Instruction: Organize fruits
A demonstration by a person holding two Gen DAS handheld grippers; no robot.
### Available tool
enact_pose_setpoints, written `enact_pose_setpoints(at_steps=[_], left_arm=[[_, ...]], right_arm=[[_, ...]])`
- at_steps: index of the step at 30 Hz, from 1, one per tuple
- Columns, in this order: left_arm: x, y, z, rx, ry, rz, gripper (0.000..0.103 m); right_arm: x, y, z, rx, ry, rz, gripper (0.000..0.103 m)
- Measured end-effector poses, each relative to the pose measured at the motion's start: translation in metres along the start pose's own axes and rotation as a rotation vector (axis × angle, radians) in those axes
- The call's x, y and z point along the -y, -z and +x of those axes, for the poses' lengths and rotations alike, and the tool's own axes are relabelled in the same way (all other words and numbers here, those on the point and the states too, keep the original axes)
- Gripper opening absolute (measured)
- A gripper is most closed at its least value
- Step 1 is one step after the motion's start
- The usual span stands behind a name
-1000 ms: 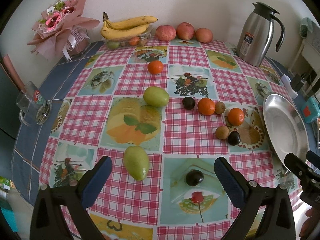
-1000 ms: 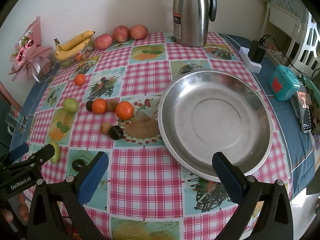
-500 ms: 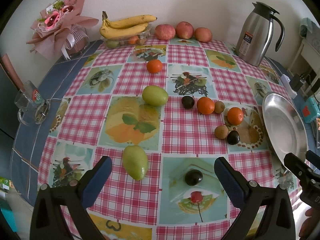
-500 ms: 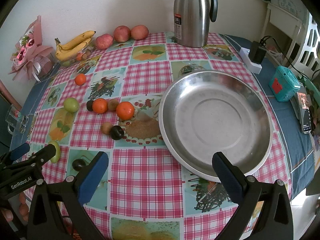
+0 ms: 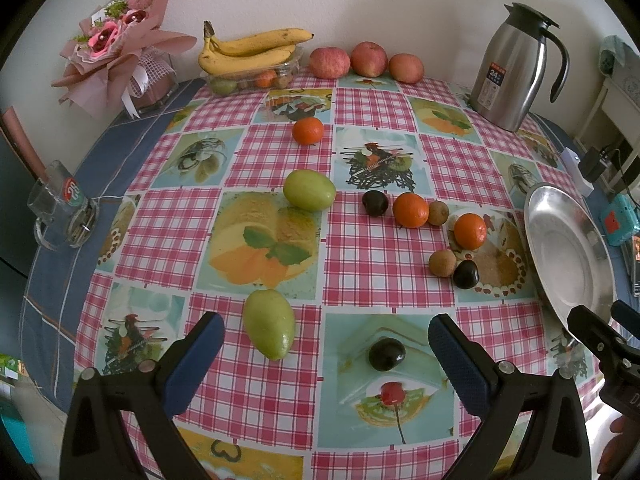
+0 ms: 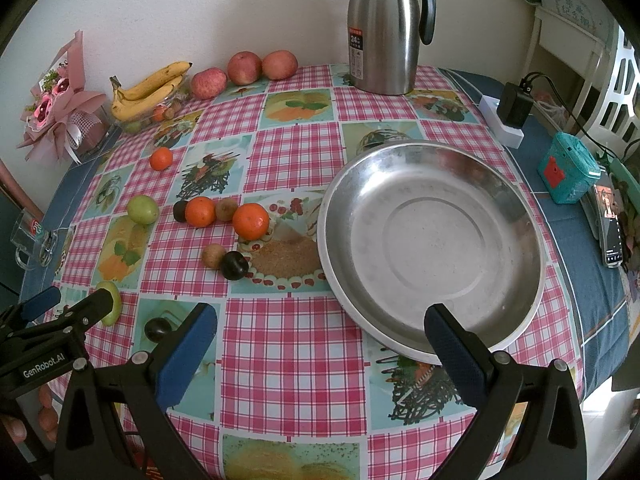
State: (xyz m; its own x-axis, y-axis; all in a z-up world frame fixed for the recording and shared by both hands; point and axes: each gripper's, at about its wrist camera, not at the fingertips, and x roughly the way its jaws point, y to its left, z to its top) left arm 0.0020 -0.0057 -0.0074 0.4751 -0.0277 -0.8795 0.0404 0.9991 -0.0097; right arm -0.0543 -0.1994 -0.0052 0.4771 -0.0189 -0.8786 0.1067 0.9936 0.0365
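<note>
Covering table point(image 5: 60, 280): checked tablecloth point(image 5: 372, 256).

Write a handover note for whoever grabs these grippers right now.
Left gripper: open, empty, over the near table edge. Right gripper: open, empty, in front of the round steel plate.
Plate holds nothing, so nothing is sorted yet.
Loose on the checked cloth: two green oval fruits, three oranges, three dark plums, two brown kiwis.
Left to do: move all of them onto the plate.
</note>
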Motion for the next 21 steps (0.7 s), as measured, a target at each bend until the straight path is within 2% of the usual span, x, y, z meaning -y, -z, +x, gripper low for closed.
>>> enact_pose_setpoints(at_steps=[21], left_arm=[[0.002, 0.000, 0.003, -0.005, 0.019, -0.007, 0.103]], right_arm=[[-0.010, 0.000, 0.007, -0.026, 0.005, -0.048, 0.103]])
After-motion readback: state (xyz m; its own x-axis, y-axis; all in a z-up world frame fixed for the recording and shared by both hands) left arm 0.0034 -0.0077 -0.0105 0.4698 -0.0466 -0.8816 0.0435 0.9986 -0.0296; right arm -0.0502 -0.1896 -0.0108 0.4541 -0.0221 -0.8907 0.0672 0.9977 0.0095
